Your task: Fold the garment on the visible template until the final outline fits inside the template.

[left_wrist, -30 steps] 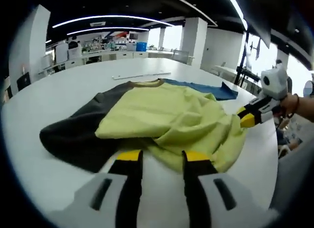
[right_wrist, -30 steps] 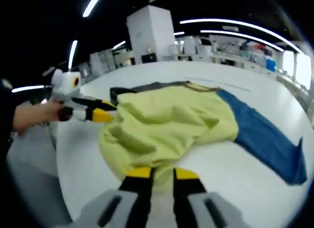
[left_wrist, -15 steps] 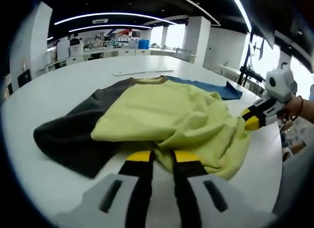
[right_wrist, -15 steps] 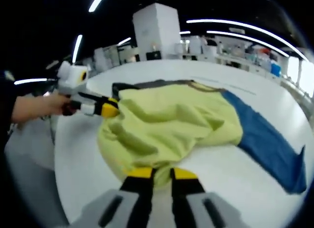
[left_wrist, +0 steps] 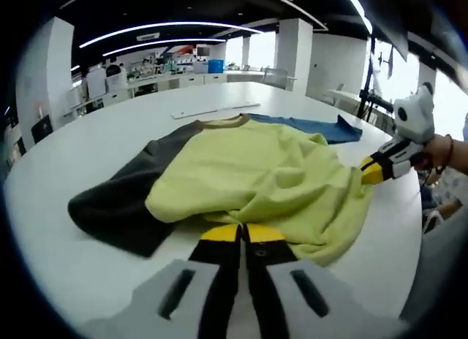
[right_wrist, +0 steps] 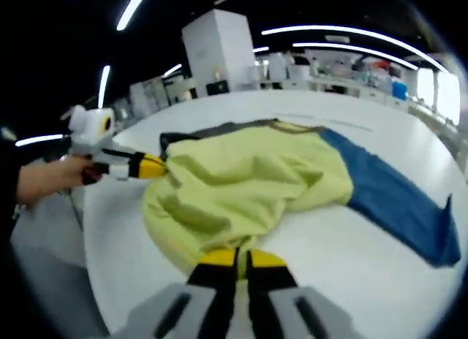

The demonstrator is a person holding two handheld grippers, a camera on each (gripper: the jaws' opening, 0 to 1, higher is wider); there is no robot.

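You have soft matt cloth in the garment (left_wrist: 256,178), its yellow-green body creased, the dark and blue sleeves flatter. The white worktop (left_wrist: 88,149) under it looks smooth, faintly glossy. Both grippers look like hard plastic.

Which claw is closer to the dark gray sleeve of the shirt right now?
Left. The left claw grips the yellow hem just beside the dark gray sleeve. The right claw holds the hem at the far corner, across the yellow body from that sleeve.
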